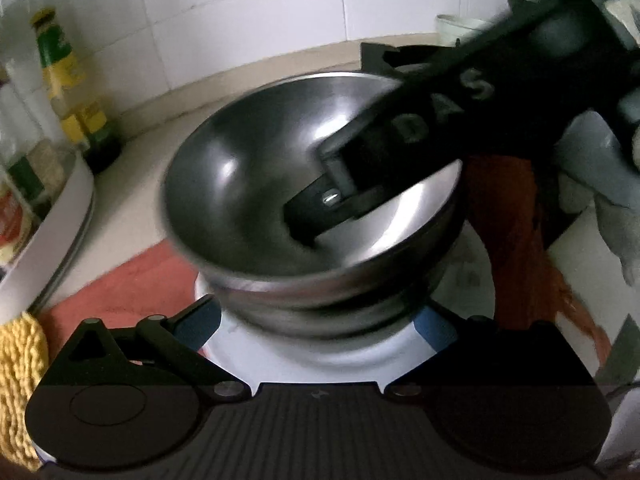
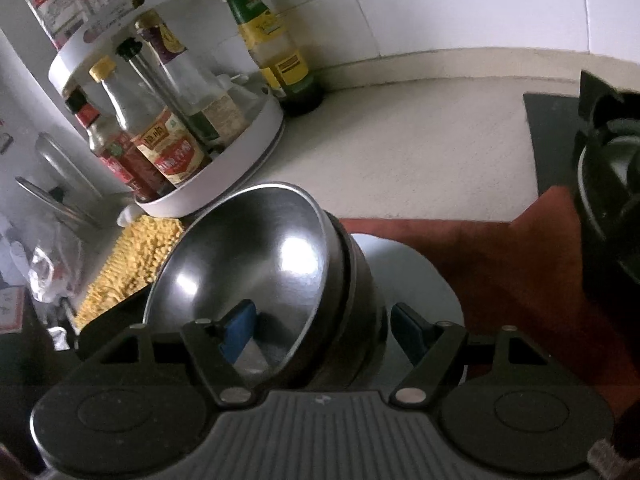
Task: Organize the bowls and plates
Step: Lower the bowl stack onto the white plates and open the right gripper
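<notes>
A steel bowl (image 1: 256, 184) sits tilted on a stack of steel bowls (image 1: 332, 316), which stands on a white plate (image 1: 304, 360) over an orange-red cloth. My left gripper (image 1: 316, 324) is open, its blue-padded fingers either side of the stack's base above the plate. My right gripper (image 2: 324, 334) straddles the top bowl's rim (image 2: 320, 240): one finger (image 2: 240, 328) inside the bowl, the other (image 2: 412, 332) outside the stack, jaws apart. It also shows in the left wrist view (image 1: 320, 208), reaching into the bowl.
A white turntable rack (image 2: 224, 184) of sauce bottles stands at the left by the tiled wall. A yellow-green bottle (image 2: 268, 40) is behind it. A yellow knitted cloth (image 2: 132, 260) lies left. A black stove (image 2: 600, 152) is at the right.
</notes>
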The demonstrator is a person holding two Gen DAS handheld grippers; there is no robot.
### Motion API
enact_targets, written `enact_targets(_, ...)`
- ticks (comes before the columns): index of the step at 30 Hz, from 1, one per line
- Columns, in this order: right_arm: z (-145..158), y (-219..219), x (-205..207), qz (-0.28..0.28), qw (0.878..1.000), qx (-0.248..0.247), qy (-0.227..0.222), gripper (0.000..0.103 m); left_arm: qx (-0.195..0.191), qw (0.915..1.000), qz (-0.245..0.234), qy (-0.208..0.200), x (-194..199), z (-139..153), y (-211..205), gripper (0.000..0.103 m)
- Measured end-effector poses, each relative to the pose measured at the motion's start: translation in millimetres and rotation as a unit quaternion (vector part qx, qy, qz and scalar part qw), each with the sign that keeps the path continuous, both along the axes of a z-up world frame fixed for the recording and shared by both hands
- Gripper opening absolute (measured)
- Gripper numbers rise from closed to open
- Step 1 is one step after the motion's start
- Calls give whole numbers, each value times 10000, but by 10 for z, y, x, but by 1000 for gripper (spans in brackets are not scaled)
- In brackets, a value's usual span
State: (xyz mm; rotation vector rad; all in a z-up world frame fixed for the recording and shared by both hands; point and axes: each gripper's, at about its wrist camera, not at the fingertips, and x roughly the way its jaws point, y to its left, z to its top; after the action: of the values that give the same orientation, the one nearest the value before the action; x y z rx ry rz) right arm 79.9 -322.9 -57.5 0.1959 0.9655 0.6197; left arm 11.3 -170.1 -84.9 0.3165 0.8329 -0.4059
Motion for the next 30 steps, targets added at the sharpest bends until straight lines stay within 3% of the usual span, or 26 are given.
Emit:
enact_targets(2,19,25,-24,-6,9998,-154,-140,70,-261,9992,92,284,-17,58,134,103)
enact_targets(8,97,-21,-88,-80,9995,-94,-279,70,-585,9967,511,250,-224,201,406,103)
enact_targets(14,439,-171,-443,-274,9962,-9,-832,70,-899,9902,1057,-144,-439,421,620,103)
enact_targets(20,607,-241,-983,-647,9869,-357,-1434,72,-1168,9782,1620,-570,-631,641,724,103)
enact_targets(30,489,-198,-1474,-1305,9762,-576,-1634,75,-860,9720,2002,-874,-974,687,589,103)
